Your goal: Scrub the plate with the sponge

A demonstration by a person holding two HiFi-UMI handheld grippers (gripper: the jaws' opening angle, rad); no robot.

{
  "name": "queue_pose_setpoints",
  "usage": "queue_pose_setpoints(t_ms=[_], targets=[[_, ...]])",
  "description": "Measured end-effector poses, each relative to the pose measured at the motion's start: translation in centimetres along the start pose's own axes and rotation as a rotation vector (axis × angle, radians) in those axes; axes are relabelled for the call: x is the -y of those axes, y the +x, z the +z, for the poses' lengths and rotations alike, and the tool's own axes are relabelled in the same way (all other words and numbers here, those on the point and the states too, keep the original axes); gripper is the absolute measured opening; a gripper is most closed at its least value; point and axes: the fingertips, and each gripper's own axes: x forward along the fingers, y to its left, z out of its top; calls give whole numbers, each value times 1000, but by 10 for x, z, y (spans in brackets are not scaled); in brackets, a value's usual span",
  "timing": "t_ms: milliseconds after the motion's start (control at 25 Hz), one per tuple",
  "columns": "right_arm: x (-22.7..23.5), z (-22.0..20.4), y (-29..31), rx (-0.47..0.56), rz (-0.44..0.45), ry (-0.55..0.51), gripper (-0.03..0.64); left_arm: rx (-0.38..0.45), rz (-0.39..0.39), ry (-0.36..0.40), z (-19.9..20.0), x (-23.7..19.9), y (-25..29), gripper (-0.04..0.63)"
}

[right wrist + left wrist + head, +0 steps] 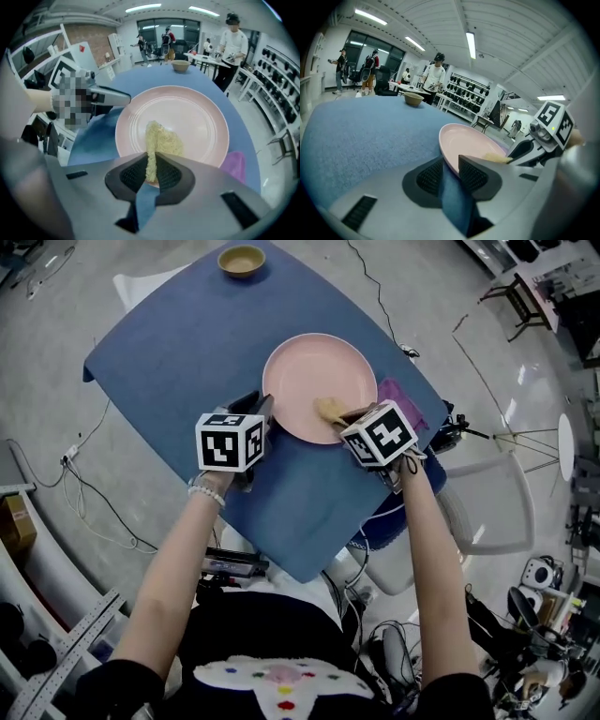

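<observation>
Grey hand-held grippers point(262, 410) point(341, 416) bear black-and-white marker cubes point(230, 441) point(380, 434); black sleeves point(111, 686), beaded bracelet point(206, 491).

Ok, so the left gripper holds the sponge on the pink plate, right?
No, the right gripper holds the sponge on the pink plate: the right gripper view shows it pinched between those jaws. The left gripper is at the plate's rim with no sponge.

The right hand-held gripper point(345, 416) hides part of the purple cloth point(409, 399).

No legible words or numbers; left cube point(230, 442) and right cube point(380, 434) bear only square markers.
</observation>
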Motion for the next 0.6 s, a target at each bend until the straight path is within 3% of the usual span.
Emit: queue_pose_setpoints(t_ms=[120, 400, 600], targets=[[-7, 11, -19, 177, -51, 103, 40, 9, -23, 46, 3, 0, -18, 101], [-11, 7, -82, 528, -274, 290, 41, 97, -119, 179, 36, 31, -61, 38], [-33, 8, -126, 682, -389, 314, 40, 174, -159, 282, 63, 53, -97, 23]])
